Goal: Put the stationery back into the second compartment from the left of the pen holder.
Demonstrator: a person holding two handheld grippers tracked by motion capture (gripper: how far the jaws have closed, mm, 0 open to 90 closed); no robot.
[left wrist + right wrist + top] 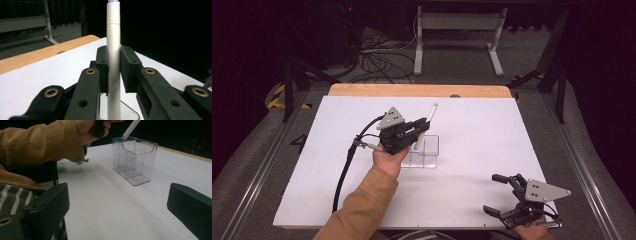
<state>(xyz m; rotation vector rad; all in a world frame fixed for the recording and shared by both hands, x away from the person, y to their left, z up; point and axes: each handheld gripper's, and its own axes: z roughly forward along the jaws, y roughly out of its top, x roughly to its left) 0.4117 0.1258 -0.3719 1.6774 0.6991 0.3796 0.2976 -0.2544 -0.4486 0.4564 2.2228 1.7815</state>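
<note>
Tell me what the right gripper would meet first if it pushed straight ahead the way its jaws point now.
Probably the clear plastic box. The right gripper is open, with bare white table ahead of its jaws. In the right gripper view the box stands slightly right of centre, so the depth and exact line are uncertain.

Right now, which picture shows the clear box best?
The right gripper view: the box stands whole, its dividers plain. The high view shows it half behind the left gripper; the left gripper view catches a corner.
</note>
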